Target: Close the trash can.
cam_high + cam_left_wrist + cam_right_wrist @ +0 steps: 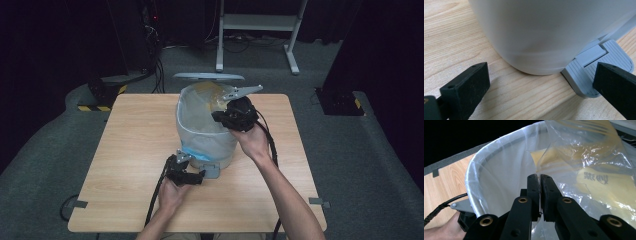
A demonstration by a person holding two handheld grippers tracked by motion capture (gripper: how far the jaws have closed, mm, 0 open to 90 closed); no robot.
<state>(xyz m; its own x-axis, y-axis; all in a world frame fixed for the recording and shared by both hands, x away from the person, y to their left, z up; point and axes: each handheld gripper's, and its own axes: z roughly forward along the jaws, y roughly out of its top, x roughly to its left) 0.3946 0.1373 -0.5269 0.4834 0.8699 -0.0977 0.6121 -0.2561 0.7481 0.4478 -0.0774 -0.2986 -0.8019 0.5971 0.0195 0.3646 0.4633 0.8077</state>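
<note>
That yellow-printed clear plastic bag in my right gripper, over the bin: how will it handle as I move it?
The plastic bag is thin and crinkled, so probably floppy and very light. It will likely drape and swing from the right gripper, shut on one edge. Its glossy film may slip out; the lined bin should catch it.

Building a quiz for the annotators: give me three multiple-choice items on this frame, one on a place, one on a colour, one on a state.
1. Where is the left gripper?
A. over the bin's opening
B. low at the bin's base, by the pedal
C. off the table

2. What colour is the pedal?
A. grey
B. red
C. yellow

3. How do the right gripper's jaws stand?
A. wide open, nothing between them
B. shut on the clear plastic bag
C. clamped on the bin's rim

Answers: 1 B, its jaws flank the base of the bin with one over the pedal; 2 A, ribbed grey plate; 3 B, jaws nearly together pinching the clear plastic bag over the lined opening.
</note>
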